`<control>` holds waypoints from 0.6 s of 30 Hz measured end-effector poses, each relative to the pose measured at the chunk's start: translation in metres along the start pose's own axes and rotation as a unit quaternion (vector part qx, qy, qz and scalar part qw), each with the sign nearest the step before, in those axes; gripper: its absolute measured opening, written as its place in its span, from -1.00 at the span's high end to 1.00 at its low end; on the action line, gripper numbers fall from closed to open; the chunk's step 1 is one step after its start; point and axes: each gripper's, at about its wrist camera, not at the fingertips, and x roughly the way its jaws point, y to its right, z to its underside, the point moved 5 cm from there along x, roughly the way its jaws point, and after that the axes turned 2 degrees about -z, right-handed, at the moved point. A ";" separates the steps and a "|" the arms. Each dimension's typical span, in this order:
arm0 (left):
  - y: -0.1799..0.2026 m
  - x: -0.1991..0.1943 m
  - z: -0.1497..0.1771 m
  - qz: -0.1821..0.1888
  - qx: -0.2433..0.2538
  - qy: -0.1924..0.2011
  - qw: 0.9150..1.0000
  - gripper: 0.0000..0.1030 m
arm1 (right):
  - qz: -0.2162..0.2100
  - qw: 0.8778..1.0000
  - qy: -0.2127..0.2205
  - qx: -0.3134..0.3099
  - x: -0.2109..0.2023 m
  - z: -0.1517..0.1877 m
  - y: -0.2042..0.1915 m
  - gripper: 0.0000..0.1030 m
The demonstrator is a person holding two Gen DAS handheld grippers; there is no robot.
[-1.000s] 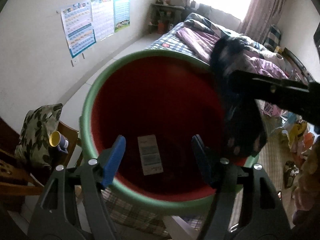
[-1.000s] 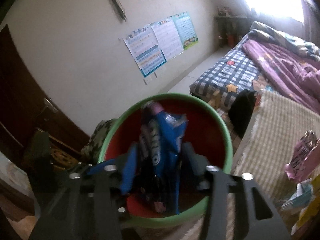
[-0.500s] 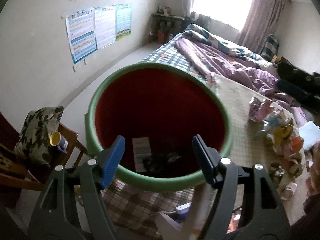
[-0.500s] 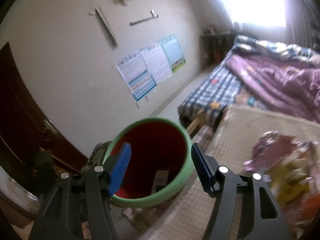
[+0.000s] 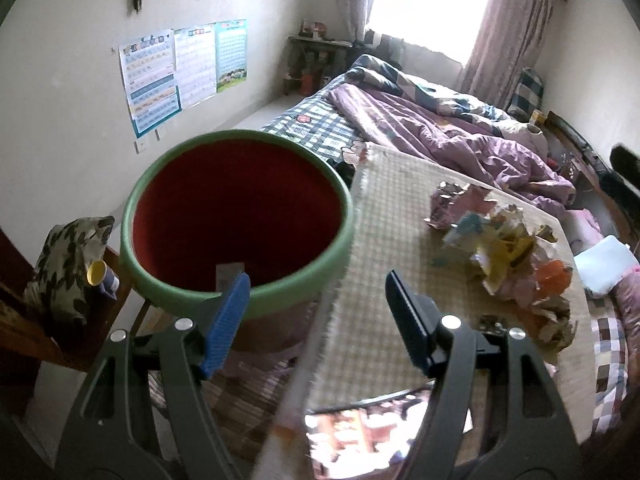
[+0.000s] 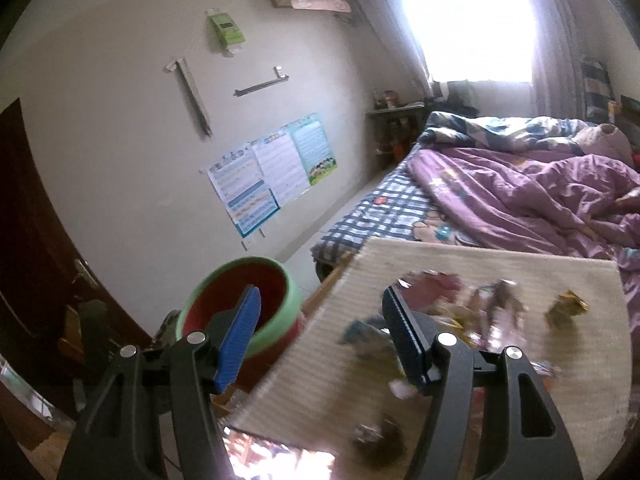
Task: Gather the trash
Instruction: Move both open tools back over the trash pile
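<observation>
Both your grippers are released and hold nothing: the left gripper (image 5: 318, 324) hangs between the bin (image 5: 236, 220) and the mat (image 5: 400, 264), and the right gripper (image 6: 320, 340) likewise. The crumpled wrappers (image 5: 500, 244) lie far right of your fingertips (blurred in the right view).

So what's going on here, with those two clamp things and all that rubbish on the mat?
A person is clearing up trash, holding a gripper in each hand. Both the left gripper and the right gripper are open with nothing between their fingers. A pile of crumpled wrappers lies on the woven mat on the bed. Beside the mat stands a red bucket with a green rim, which looks like where the trash goes. Most of the pile is yet to be collected.
</observation>
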 end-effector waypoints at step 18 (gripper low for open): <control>0.111 -0.001 0.050 0.025 -0.007 -0.031 0.999 -0.32 | 0.007 0.983 -0.177 -0.051 -0.015 0.132 0.074 -0.20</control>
